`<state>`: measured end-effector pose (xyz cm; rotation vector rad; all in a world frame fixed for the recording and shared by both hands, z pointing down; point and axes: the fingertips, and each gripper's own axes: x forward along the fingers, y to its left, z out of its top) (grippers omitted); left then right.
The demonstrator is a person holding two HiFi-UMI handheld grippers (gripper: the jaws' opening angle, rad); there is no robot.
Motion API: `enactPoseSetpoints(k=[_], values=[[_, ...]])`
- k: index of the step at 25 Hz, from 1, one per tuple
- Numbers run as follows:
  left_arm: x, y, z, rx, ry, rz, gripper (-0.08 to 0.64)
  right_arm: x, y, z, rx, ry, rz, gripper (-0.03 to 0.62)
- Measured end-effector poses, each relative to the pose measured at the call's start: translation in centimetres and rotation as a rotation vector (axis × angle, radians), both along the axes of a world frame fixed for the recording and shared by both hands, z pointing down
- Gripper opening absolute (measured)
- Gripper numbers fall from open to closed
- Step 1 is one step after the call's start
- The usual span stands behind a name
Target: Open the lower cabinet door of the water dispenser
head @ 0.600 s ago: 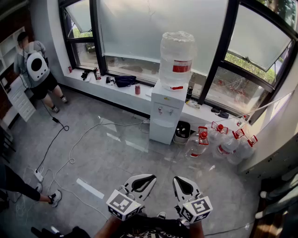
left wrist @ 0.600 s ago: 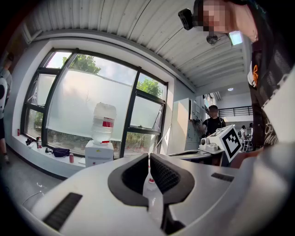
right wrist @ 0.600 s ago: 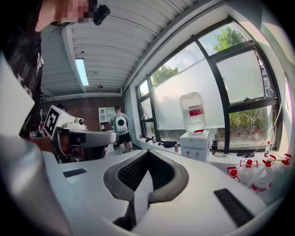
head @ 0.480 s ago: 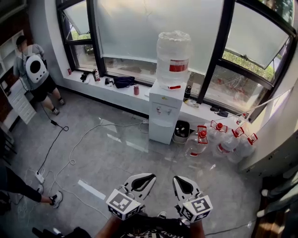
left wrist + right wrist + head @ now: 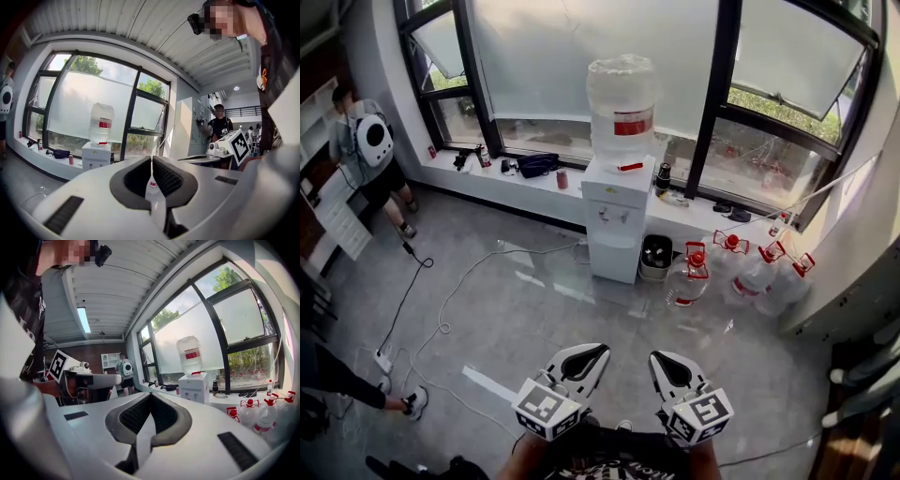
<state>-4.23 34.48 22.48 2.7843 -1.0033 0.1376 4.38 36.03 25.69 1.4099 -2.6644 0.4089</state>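
The white water dispenser (image 5: pixel 617 217) stands against the window sill across the room, with a big clear bottle (image 5: pixel 622 105) on top. Its lower cabinet door (image 5: pixel 613 257) is closed. Both grippers are far from it, low in the head view. My left gripper (image 5: pixel 598 351) is shut with nothing in it, and so is my right gripper (image 5: pixel 658 360). In the left gripper view the jaws (image 5: pixel 151 158) meet at their tips, and the dispenser (image 5: pixel 96 158) shows small at the left. The right gripper (image 5: pixel 150 394) is level, with the dispenser (image 5: pixel 194 387) ahead to the right.
Several red-capped water bottles (image 5: pixel 741 272) and a black bin (image 5: pixel 656 255) sit on the floor right of the dispenser. Cables (image 5: pixel 441 314) and a power strip (image 5: pixel 382 360) lie at the left. A person with a white backpack (image 5: pixel 370 141) stands far left; another person's arm (image 5: pixel 337 375) reaches in.
The head view has shifted, so the dispenser sits a little further left in the picture. Both grippers have kept their places at the bottom and stay shut.
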Motion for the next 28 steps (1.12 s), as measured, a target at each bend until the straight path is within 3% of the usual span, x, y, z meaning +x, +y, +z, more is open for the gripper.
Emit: enactPoseSetpoints(k=[8,17,23,28], values=[[-0.3,1.1,1.0,-0.032,-0.012,-0.088,0.020,2.4,1.3,1.8,-0.031,-0.050,-0.012,0.011],[-3.0,-0.4,1.6,-0.035,-0.063,-0.171,0.020,0.9,-1.0,3.1,-0.048,-0.087,-0.060,0.011],[-3.3,-6.0,4.3,-0.073,-0.037,-0.129,0.020,0.0,-5.4,4.3,-0.076,-0.060,-0.017,0.011],[-3.6,-14.9,5.4,-0.068,-0.049,-0.065,0.020,-0.1,-13.8,7.0,-0.134,-0.014,0.051,0.011]])
